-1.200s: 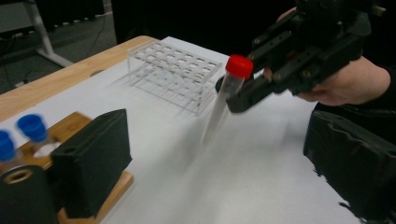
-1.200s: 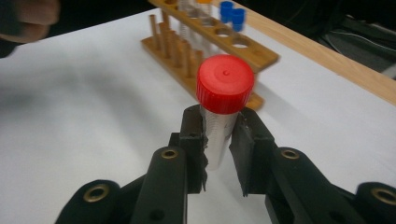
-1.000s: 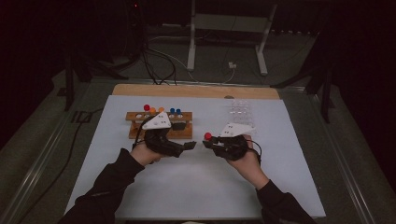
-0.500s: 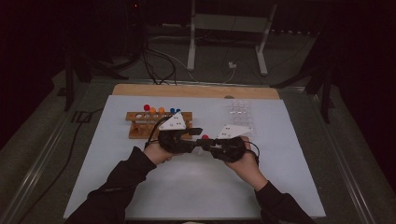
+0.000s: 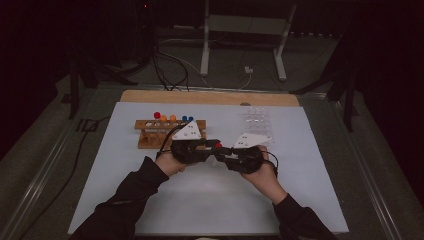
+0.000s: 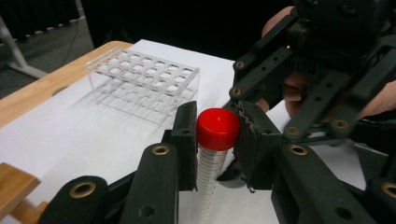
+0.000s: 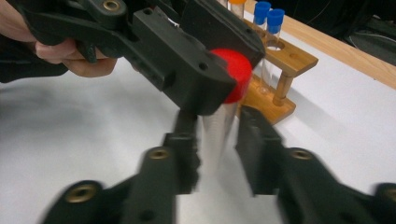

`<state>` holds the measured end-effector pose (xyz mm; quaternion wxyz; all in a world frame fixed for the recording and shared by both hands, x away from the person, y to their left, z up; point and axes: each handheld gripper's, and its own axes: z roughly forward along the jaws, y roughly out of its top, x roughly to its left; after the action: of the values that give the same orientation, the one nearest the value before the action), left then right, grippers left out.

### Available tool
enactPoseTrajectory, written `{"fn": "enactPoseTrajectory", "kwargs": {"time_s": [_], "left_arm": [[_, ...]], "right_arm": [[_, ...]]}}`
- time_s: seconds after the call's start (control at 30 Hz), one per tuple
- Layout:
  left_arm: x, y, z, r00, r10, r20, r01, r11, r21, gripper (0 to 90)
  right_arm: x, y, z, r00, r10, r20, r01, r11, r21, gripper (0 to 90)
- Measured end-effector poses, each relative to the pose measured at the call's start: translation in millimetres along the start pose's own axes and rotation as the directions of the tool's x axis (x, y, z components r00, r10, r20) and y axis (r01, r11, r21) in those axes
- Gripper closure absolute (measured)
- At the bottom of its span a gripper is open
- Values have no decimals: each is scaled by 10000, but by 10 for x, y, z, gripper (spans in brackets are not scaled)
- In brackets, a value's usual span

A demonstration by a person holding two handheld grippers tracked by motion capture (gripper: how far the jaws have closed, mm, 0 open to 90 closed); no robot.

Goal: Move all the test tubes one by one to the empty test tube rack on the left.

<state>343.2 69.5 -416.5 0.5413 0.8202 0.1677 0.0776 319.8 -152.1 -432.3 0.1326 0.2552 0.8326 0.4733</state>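
Red-capped tube (image 6: 216, 140) now pinched at its cap by the just-closed left gripper (image 6: 215, 140), while the right gripper (image 7: 218, 154) has just loosened: handover nearly done

You are holding a clear tube (image 6: 208, 179) that is showing a bright red cap (image 6: 217, 128) and fine black graduation marks down its side. Both your grippers, the left gripper (image 5: 216, 146) and the right gripper (image 5: 220, 151), are showing black, with black fingers (image 6: 186, 140) and brass-coloured rivets, and each is wearing a pale grey plate on top. The white sheet (image 5: 210, 190) is covering a light wooden bench (image 5: 150, 96). The wooden rack (image 5: 150, 131) is carrying tubes capped red, orange and blue, while the other rack (image 6: 142, 81) is looking clear and colourless.
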Motion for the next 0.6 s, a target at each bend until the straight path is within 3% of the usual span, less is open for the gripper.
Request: {"fn": "enactPoseTrajectory", "kwargs": {"time_s": [0.17, 0.33, 0.47, 0.6], "left_arm": [[57, 35, -130, 9993, -34, -377, 29, 9999, -125, 714], [151, 84, -360, 9957, -95, -925, 60, 9993, -379, 714], [248, 112, -597, 9882, -158, -1521, 79, 9986, -526, 714], [357, 111, -852, 9753, -343, -2183, 185, 9971, -739, 714]], "right_arm": [[-6, 7, -40, 9995, -28, 329, 30, 10000, -54, 421], [-18, 23, -79, 9988, 241, 430, -233, 9996, -182, 196], [-34, 19, -99, 9983, 434, 391, -422, 9986, -305, 100], [-57, 18, -113, 9986, 473, 227, -465, 9984, -321, 0]]}}
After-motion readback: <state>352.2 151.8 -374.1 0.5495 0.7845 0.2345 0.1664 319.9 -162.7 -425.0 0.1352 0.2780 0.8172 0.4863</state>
